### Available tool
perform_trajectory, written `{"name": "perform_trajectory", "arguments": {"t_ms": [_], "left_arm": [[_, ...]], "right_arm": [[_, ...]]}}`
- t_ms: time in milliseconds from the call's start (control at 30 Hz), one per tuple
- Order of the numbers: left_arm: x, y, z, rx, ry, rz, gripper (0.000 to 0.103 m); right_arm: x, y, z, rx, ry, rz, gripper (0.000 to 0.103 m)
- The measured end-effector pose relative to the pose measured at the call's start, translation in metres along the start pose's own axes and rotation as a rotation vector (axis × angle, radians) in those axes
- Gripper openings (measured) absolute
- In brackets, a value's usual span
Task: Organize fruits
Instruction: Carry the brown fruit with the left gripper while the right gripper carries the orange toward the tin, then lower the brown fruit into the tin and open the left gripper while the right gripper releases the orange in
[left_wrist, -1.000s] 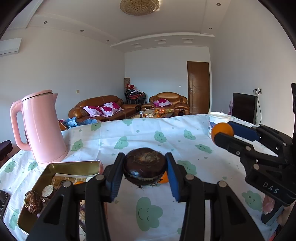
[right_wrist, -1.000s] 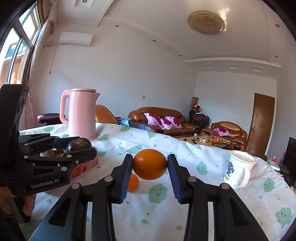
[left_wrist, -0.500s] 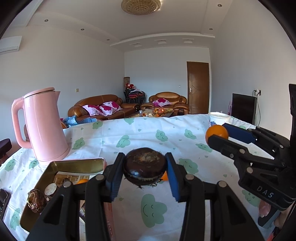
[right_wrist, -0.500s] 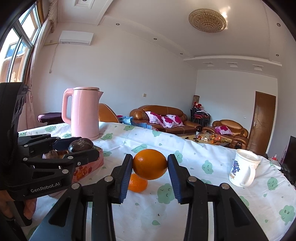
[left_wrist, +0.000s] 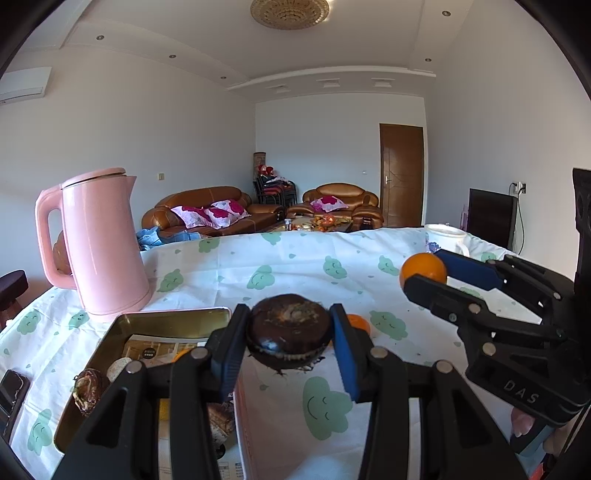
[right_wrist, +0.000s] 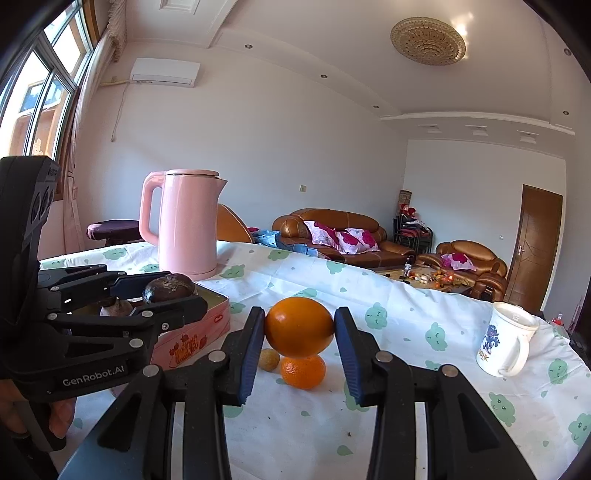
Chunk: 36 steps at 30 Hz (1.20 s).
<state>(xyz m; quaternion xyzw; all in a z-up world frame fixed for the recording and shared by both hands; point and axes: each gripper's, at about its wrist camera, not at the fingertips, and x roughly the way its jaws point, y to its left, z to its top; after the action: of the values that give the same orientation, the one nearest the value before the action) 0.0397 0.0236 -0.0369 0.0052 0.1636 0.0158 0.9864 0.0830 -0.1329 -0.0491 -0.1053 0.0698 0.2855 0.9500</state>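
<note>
Dark brown and kind of crusty, that's the fruit (left_wrist: 289, 329) my left gripper (left_wrist: 290, 341) is clamped on right now, both blue pads pressed into its sides, held up above the near corner of the gold tin (left_wrist: 110, 334). The tin sits on the table with the cloud-print cloth (left_wrist: 295, 258), right in front of the pink kettle (left_wrist: 98, 243), and there's already a brownish fruit (left_wrist: 86, 391) and some paper down inside it. My right gripper (right_wrist: 299, 334) is squeezed onto a big orange (right_wrist: 299, 326), held off the table well to the right of the tin. Straight below it on the cloth there's a smaller orange (right_wrist: 303, 371), with a little tan round fruit (right_wrist: 268, 359) just beside it on the left. A white mug with a blue pattern (right_wrist: 504, 343) stands off to the right, well apart from everything else. From the left camera I can see the right gripper's orange out on the right side too.
</note>
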Motion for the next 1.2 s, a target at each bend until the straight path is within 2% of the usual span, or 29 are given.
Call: {"name": "perform_trajectory", "arguments": {"t_ms": [1200], "left_arm": [[-0.025,0.068,-0.008,-0.08,0.003,0.119,0.046]], "right_arm": [[0.024,0.063,0.011,-0.097,0.008,0.128,0.041]]}}
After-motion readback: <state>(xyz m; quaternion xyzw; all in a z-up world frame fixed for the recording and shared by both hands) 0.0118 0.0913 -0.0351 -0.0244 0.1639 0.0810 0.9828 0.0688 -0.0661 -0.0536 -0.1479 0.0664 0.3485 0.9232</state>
